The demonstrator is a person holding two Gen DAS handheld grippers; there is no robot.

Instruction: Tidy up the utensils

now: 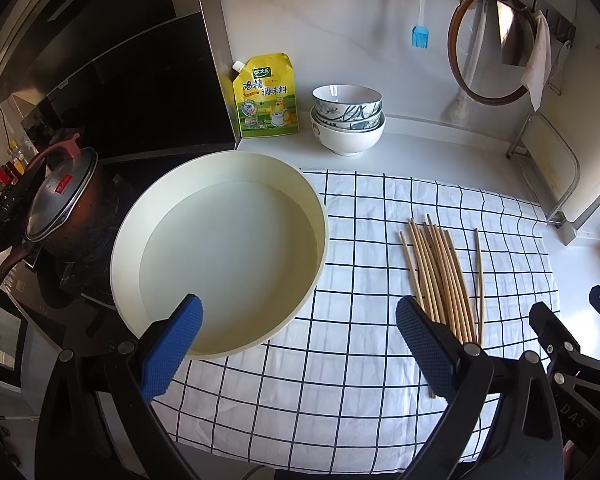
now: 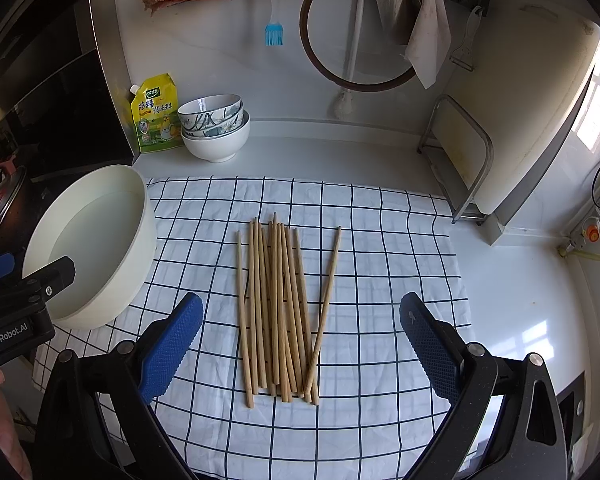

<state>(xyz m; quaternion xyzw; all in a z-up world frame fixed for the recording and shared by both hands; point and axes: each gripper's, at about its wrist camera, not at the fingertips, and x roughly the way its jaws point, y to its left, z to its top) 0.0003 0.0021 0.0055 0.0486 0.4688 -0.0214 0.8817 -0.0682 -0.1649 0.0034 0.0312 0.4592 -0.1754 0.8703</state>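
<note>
Several bamboo chopsticks (image 2: 278, 308) lie in a loose bundle on a white cloth with a dark grid (image 2: 380, 248); they also show in the left wrist view (image 1: 440, 276). A large cream round basin (image 1: 220, 252) sits at the cloth's left edge, seen too in the right wrist view (image 2: 96, 248). My right gripper (image 2: 300, 344) is open and empty, hovering over the near ends of the chopsticks. My left gripper (image 1: 298, 344) is open and empty, above the cloth between the basin and the chopsticks, its left finger over the basin's near rim.
Stacked bowls (image 2: 214, 126) and a yellow seasoning pouch (image 2: 154, 114) stand at the back of the counter. A lidded pot (image 1: 66, 208) sits on the stove at left. A metal rack (image 2: 460, 160) stands at right. A blue brush (image 2: 274, 12), round lid and cloths hang on the wall.
</note>
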